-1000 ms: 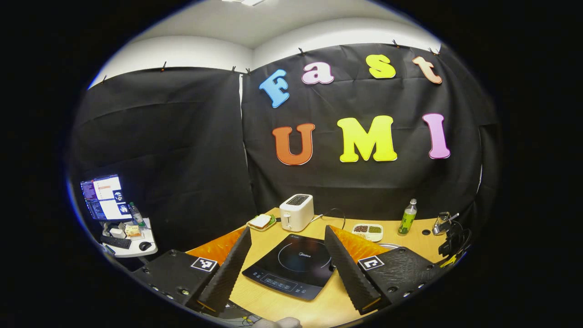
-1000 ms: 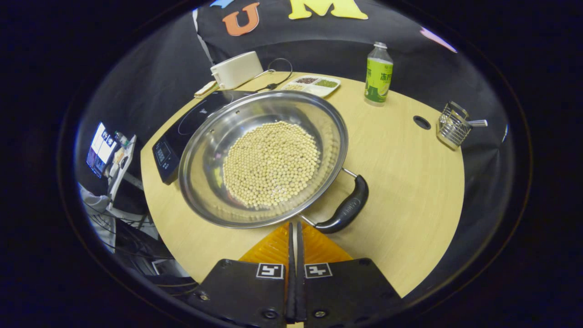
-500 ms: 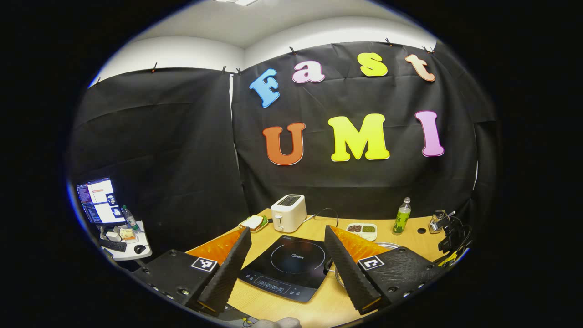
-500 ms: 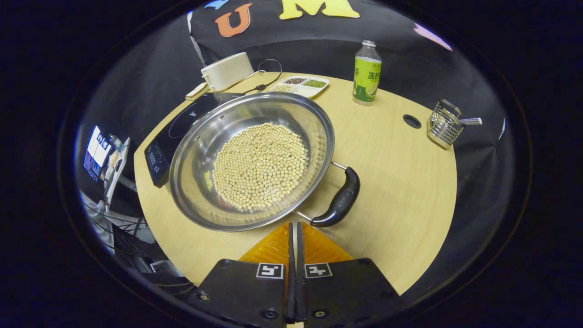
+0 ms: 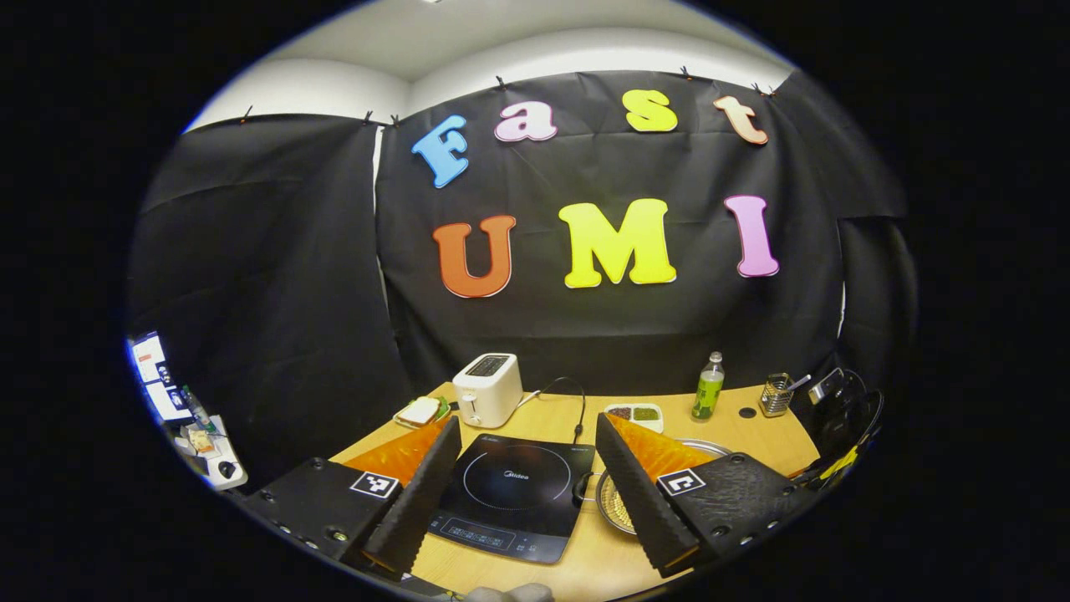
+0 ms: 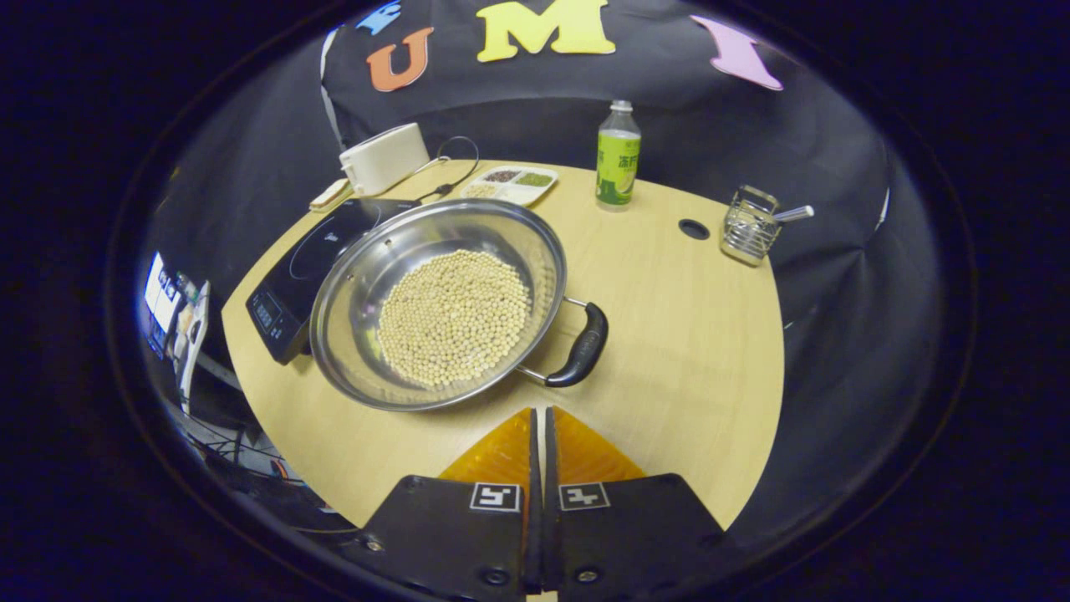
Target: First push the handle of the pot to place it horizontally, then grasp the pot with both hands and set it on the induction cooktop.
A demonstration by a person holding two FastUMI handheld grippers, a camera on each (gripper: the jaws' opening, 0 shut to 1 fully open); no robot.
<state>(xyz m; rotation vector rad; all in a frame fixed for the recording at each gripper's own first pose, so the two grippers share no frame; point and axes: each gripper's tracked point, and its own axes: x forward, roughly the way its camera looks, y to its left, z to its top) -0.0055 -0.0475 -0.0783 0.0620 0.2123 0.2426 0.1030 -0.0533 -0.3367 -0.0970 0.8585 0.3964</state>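
- Spreading under everything, the wooden table (image 6: 694, 334) has a rounded near edge and a small round hole toward its far right side.
- Sitting toward the table's near left part, the steel pot (image 6: 439, 305) holds a layer of pale beans (image 6: 454, 316); its left rim overlaps the induction cooktop (image 6: 292, 272), which lies at the table's left edge.
- Sticking out from the pot's right rim on two metal prongs, the black handle (image 6: 581, 347) points toward the near edge.
- Hovering above the near edge, the right gripper (image 6: 539, 426) has its fingers pressed together with nothing between them; the handle lies just ahead of the tips and slightly to their right, apart from them.
- In the left gripper view, the left gripper (image 5: 527, 468) is spread wide and holds nothing; the cooktop (image 5: 506, 493) lies between its fingers and the pot's rim (image 5: 614, 506) peeks out beside the right-hand finger.
- Standing along the far edge are a white toaster (image 6: 383, 159), a divided tray of grains (image 6: 508, 184) and a green bottle (image 6: 617, 159).
- Near the far right edge stands a wire basket (image 6: 746, 230) with a utensil in it.
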